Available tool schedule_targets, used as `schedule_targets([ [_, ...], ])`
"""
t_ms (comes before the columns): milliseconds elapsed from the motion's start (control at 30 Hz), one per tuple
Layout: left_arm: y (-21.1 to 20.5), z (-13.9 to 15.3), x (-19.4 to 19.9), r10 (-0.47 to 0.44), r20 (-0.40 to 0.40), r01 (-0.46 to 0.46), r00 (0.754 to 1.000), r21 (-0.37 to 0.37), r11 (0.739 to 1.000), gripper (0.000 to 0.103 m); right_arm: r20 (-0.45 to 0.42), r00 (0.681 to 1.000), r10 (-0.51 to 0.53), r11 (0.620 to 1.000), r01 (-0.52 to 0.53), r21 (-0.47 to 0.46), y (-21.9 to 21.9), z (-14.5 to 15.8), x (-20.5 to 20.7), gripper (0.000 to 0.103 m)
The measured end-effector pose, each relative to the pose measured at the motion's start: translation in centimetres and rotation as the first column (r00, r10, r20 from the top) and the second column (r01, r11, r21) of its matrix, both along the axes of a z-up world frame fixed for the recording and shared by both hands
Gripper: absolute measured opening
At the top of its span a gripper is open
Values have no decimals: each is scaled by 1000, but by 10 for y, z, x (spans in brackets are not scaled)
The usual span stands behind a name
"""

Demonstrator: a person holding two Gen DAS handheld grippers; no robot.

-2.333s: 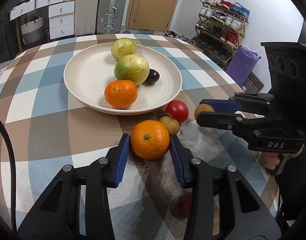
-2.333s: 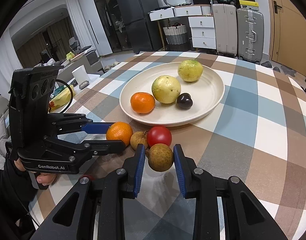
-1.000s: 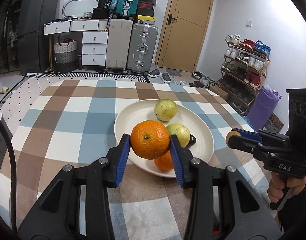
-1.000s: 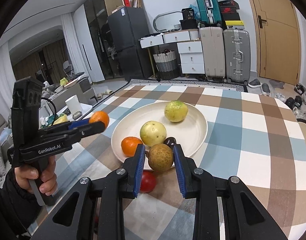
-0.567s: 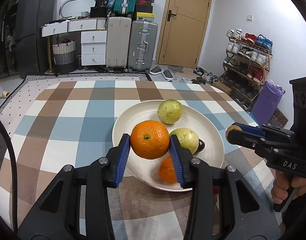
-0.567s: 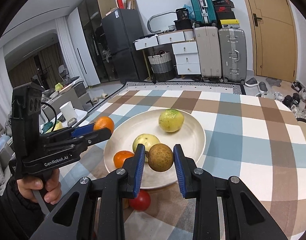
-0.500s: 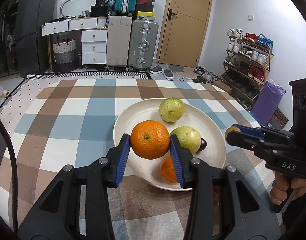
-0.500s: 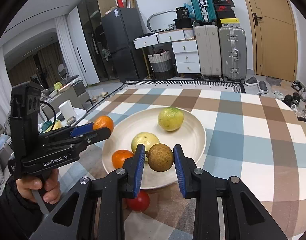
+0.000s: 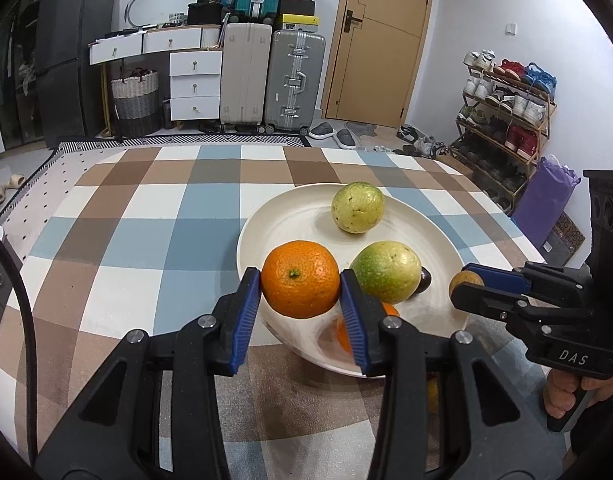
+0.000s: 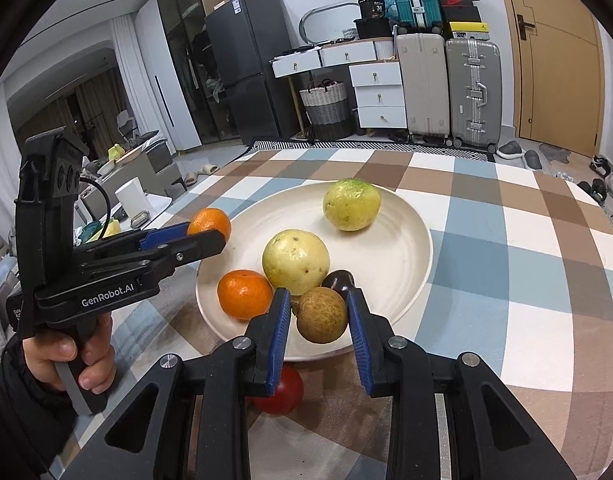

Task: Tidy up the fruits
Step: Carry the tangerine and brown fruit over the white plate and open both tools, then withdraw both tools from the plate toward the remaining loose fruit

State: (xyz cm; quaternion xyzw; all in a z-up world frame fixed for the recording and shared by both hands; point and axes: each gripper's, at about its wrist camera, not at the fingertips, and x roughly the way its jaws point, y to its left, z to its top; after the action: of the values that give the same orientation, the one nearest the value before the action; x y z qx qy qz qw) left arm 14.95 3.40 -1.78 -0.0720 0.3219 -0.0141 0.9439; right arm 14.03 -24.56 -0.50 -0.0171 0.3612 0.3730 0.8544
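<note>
The left gripper clenched an orange and the right gripper a brown fruit, both above the plate.

Home: suitcases, shoe rack, fridge.

Count: two oranges, two guavas, one brown fruit, one tomato, one dark fruit, one plate

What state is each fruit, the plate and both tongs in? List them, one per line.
Left tongs: shut on the held orange.
Held orange: gripped, lifted over the plate's near rim.
Right tongs: shut on the brown fruit.
Brown fruit: gripped, over the plate.
Plate: holds two guavas, an orange and a dark fruit.
Red fruit: on the table, outside the plate.
</note>
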Motion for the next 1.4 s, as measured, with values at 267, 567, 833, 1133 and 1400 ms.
schedule_targets([
  [267,-10,2,-3,-17,6,17,1000,41,999,37,-4,1000,-3,1000,3,-10,1,-2,3,30],
  [567,-14,3,-10,-24,10,23,1000,52,998,38,27,999,-27,1000,27,-7,-3,2,-1,47],
  [833,-18,5,-24,-22,30,20,999,59,998,66,46,998,-39,999,40,-19,-8,3,-7,72],
  [1133,-23,8,-43,-11,43,7,999,73,997,89,48,998,-44,998,46,-41,-14,2,-12,99],
  [1400,-35,7,-62,-51,36,47,998,81,996,102,3,999,-37,999,37,-15,-21,0,-9,103],
])
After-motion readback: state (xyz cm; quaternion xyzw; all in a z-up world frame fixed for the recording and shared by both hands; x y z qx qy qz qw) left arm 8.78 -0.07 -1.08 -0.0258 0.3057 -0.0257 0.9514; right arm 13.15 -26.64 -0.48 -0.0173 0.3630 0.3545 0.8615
